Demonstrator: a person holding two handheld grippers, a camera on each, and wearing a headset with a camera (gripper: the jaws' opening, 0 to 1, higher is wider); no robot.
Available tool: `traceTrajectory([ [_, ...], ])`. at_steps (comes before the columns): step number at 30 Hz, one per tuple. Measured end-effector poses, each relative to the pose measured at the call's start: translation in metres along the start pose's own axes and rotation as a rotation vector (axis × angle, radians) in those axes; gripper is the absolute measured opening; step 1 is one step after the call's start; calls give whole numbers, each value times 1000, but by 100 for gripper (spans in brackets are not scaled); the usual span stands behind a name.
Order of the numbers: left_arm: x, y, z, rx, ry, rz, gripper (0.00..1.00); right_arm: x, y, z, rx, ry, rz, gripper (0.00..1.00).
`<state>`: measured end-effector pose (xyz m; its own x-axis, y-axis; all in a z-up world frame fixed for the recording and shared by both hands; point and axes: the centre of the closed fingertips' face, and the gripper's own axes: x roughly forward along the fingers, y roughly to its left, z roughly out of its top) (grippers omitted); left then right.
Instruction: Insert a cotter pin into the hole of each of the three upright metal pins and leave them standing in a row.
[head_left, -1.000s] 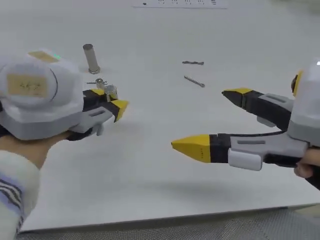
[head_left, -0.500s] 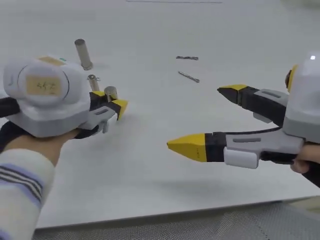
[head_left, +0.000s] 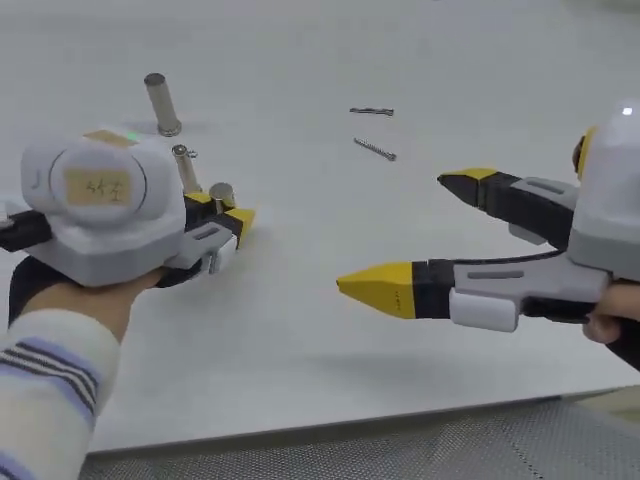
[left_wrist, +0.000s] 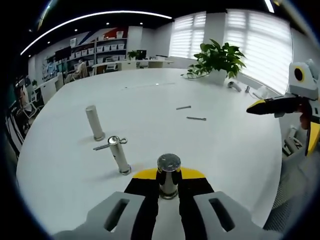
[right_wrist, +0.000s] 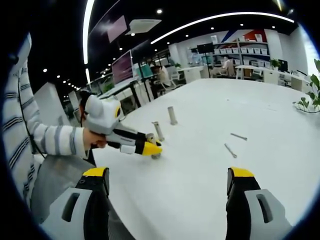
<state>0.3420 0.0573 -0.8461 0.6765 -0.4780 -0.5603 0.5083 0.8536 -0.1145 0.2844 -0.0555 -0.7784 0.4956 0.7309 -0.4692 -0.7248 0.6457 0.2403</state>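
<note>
No real change: left hand-held gripper (left_wrist: 169, 186) still pinching a bare metal pin (left_wrist: 168, 167) just beside the cottered pin (left_wrist: 118, 154). Right hand-held gripper (head_left: 390, 232) still spread. Two cotter pins (head_left: 374, 149) lie loose, well apart from the cottered pin, so two insertions are left.

Three metal pins (head_left: 158, 103) (head_left: 184, 168) (head_left: 221, 192), three cotter pins (head_left: 371, 111) (head_left: 375, 150) (left_wrist: 102, 146).

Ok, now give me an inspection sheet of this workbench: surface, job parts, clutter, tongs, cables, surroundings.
Surface: white table, bare around the work.
Job's things: far metal pin upright, no cotter pin seen in it; middle metal pin standing with an inserted cotter pin through its top; near metal pin held upright; loose cotter pins lying flat, one beyond the other.
Clutter: small items near the far table edge, too small to identify.
Grippers: left tongs shut on the near metal pin; right tongs open, holding nothing.
Cables: nothing seen.
Surroundings: office with potted plant, window blinds.
</note>
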Motion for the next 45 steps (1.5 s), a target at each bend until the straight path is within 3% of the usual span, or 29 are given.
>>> traceTrajectory([
  [11,-2,-2,-2,2,4,16,13,0,1,0,4,1,4,99],
  [22,-7,-3,4,-11,-13,7,14,-1,3,0,2,1,10,99],
  [27,-12,-1,8,-16,7,-7,23,-2,2,1,-3,6,12,98],
  [31,-16,-1,5,-20,24,-42,28,-1,-2,7,-22,8,12,98],
  [34,-22,-10,-2,-107,71,-123,34,-1,-11,13,-57,22,2,98],
  [35,-23,-10,0,-114,62,-129,34,0,-13,13,-65,31,2,98],
  [37,-27,-9,0,-100,59,-144,36,2,-24,9,-79,75,8,96],
  [41,-36,-14,-1,-60,63,-198,44,8,-32,13,-67,95,40,92],
  [45,-45,-16,-4,-9,65,-240,53,13,-46,10,-153,174,53,90],
])
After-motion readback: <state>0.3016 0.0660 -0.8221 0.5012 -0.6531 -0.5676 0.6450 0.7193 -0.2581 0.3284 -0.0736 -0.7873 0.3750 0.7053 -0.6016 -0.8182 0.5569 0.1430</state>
